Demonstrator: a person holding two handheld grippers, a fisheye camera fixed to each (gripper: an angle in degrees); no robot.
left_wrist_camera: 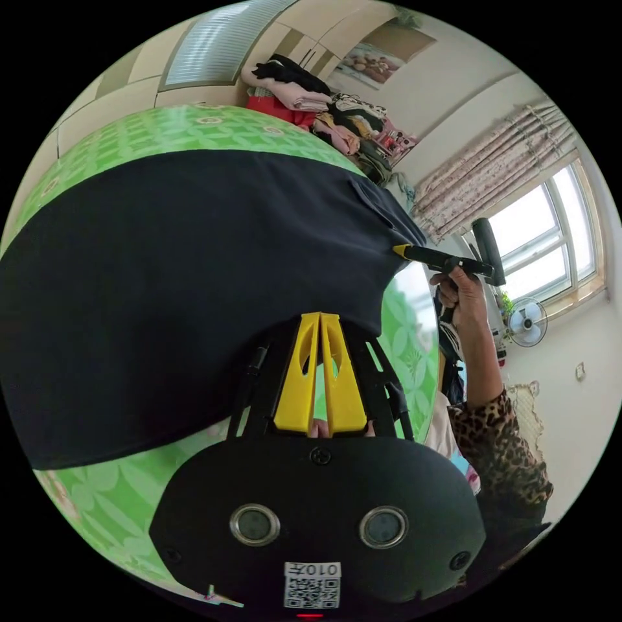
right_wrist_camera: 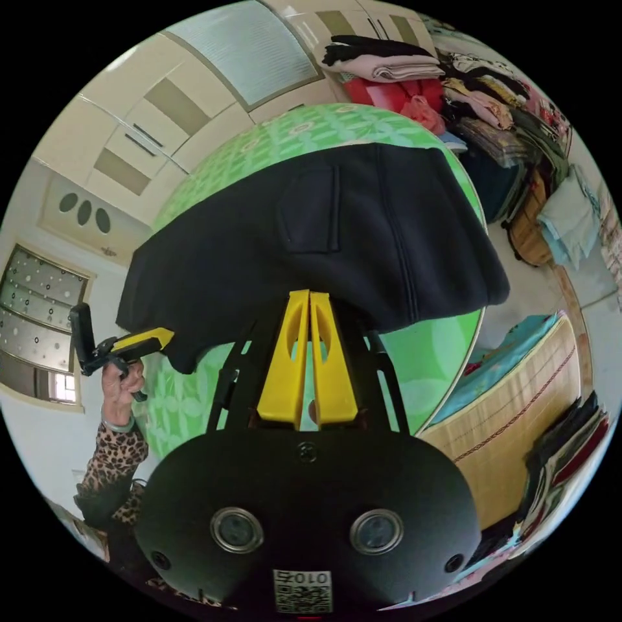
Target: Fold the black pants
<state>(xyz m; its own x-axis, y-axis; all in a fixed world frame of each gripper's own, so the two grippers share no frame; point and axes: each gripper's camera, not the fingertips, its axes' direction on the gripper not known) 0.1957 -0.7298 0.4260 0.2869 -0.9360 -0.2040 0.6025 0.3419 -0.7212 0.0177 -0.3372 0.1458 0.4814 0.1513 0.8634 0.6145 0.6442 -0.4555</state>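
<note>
The black pants (left_wrist_camera: 194, 272) lie spread across a green patterned bed cover (left_wrist_camera: 162, 129). My left gripper (left_wrist_camera: 321, 315) is shut on their near edge, yellow jaws pressed together on the cloth. My right gripper (left_wrist_camera: 398, 249), held by a hand with a leopard-print sleeve, pinches the same edge further to the right. In the right gripper view the pants (right_wrist_camera: 363, 227) show a back pocket (right_wrist_camera: 311, 210), and my right gripper (right_wrist_camera: 309, 293) is shut on their hem. The left gripper (right_wrist_camera: 167, 335) pinches the corner at the left of that view.
A pile of folded clothes (left_wrist_camera: 304, 97) sits at the bed's far end (right_wrist_camera: 402, 71). A window (left_wrist_camera: 557, 220) with curtains and a standing fan (left_wrist_camera: 526, 322) are at the right. Cupboards (right_wrist_camera: 149, 97) line the wall. A woven mat (right_wrist_camera: 518, 402) lies beside the bed.
</note>
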